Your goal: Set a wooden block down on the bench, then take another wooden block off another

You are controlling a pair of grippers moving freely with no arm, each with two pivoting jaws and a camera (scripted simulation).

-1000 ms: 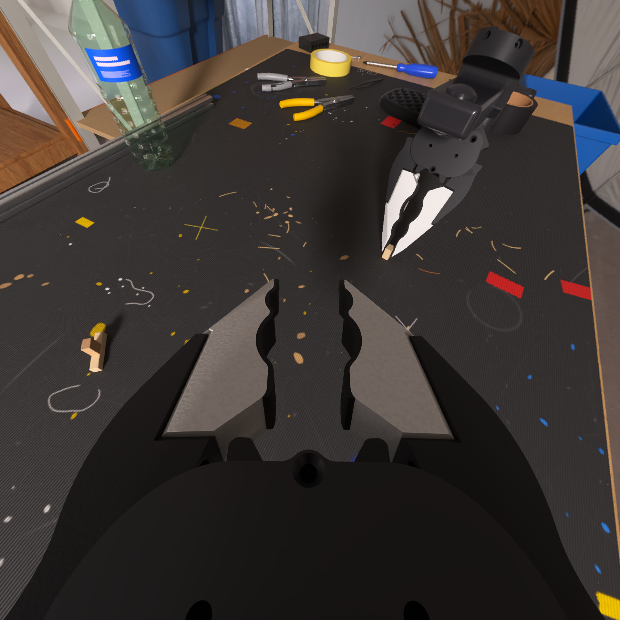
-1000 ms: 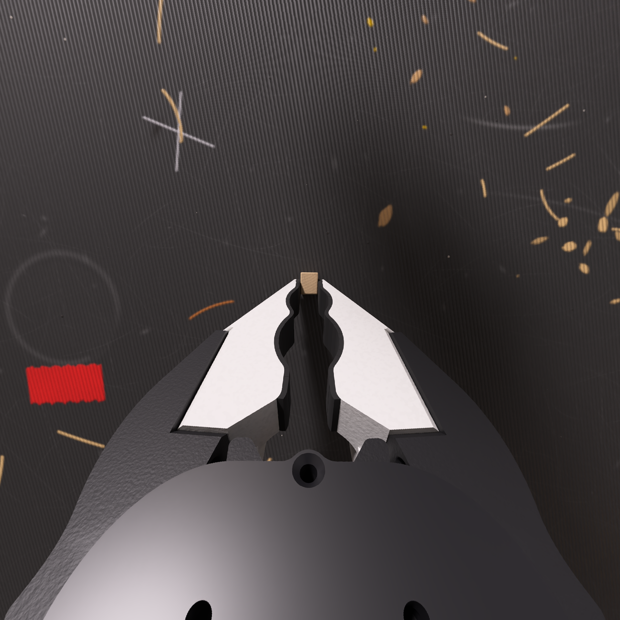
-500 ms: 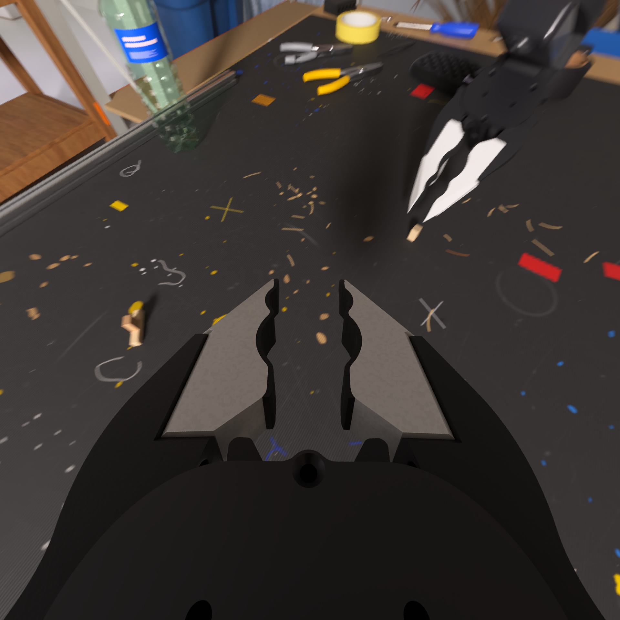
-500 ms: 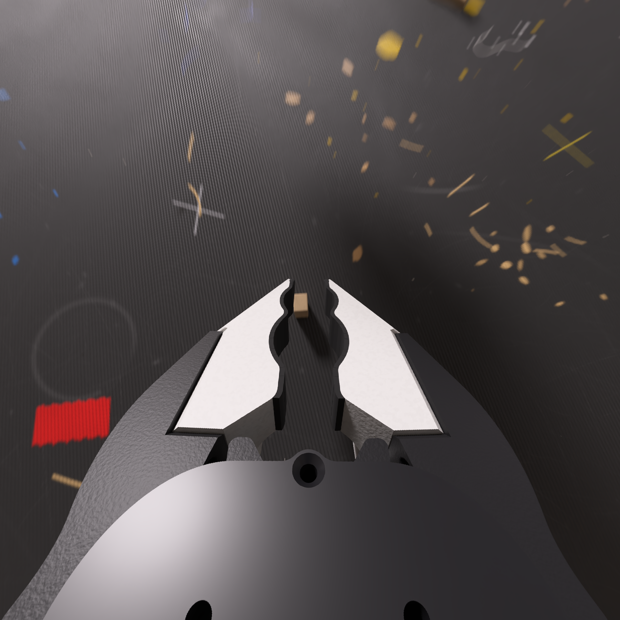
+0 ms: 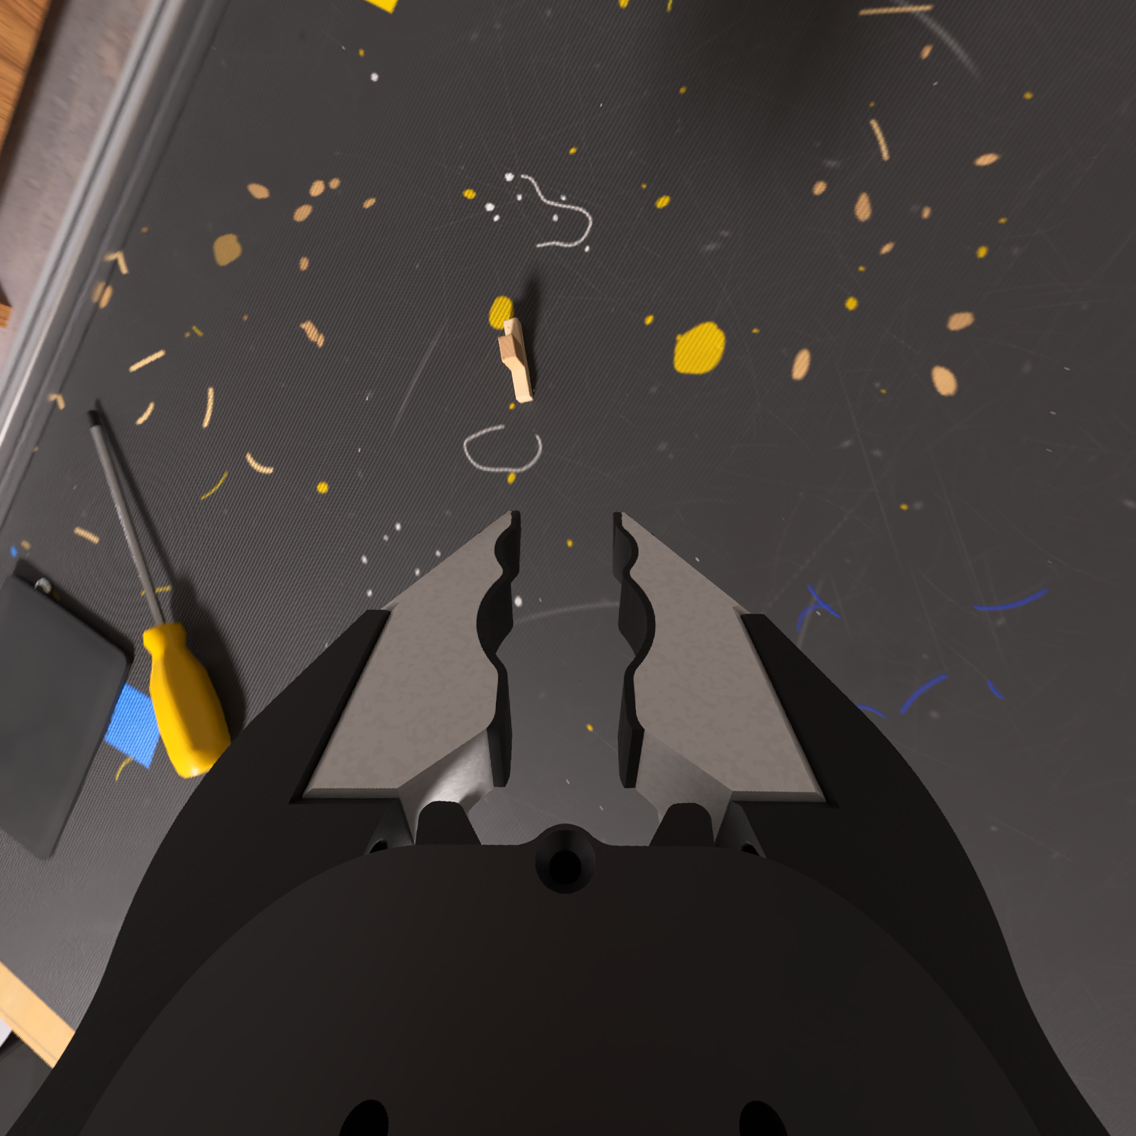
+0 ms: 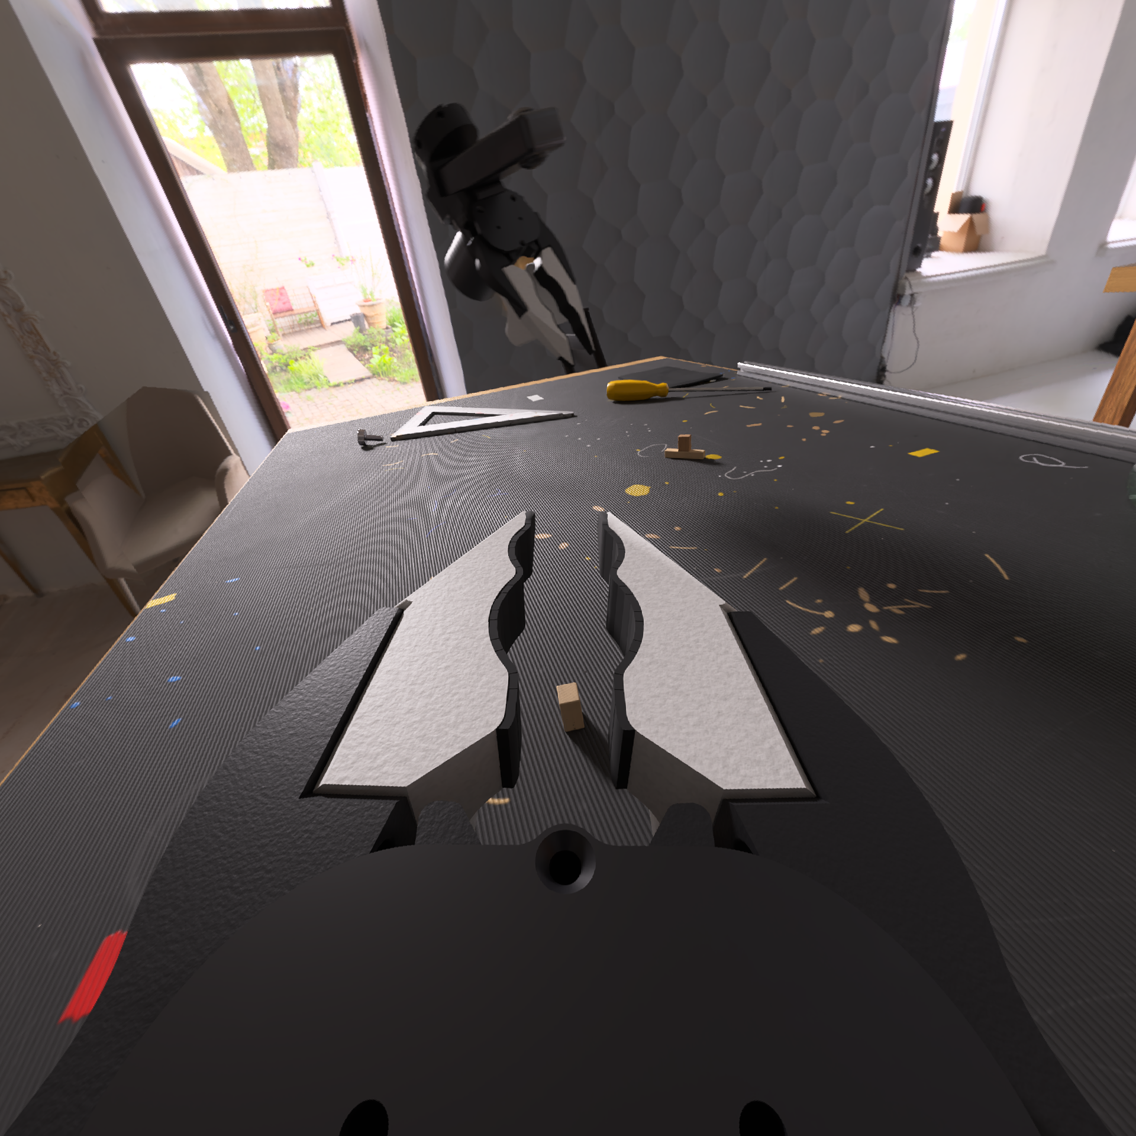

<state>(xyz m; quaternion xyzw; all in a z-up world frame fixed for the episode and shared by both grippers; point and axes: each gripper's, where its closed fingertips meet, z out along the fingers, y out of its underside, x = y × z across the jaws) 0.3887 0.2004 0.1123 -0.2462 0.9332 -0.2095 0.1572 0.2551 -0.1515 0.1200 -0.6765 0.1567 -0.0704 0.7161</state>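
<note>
**Stacked blocks lie straight ahead of the empty left claw**

Left wrist view: the left gripper [image 5: 565, 513] looks almost straight down at the dark bench [image 5: 922, 430]. Its two fingers stand apart with nothing between them. Directly ahead of the fingertips, well beyond them and a little left of the centre line, lie the stacked wooden blocks [image 5: 515, 359]: a thin long block flat on the bench with a short block [image 5: 509, 348] sitting on its middle. The long block's axis runs nearly in line with the claw's own forward direction, tilted only slightly. A chalk loop [image 5: 502, 449] lies between the fingertips and the blocks. Off to the claw's left rests a yellow-handled screwdriver [image 5: 161, 639].

Right wrist view: the right gripper [image 6: 568, 516] is also parted and holds nothing. A small wooden block [image 6: 570, 707] stands on the bench, seen in the gap between its fingers, back toward their base and apart from both. The first step looks finished. Far ahead and slightly right of this claw sit the same stacked blocks [image 6: 684, 450], with the left gripper hanging above the bench's far edge beyond them.

In my judgement the left claw is much the nearer, so the lift falls to it. It would need to travel forward and down and close across the short upper block without dragging the long one.
</note>
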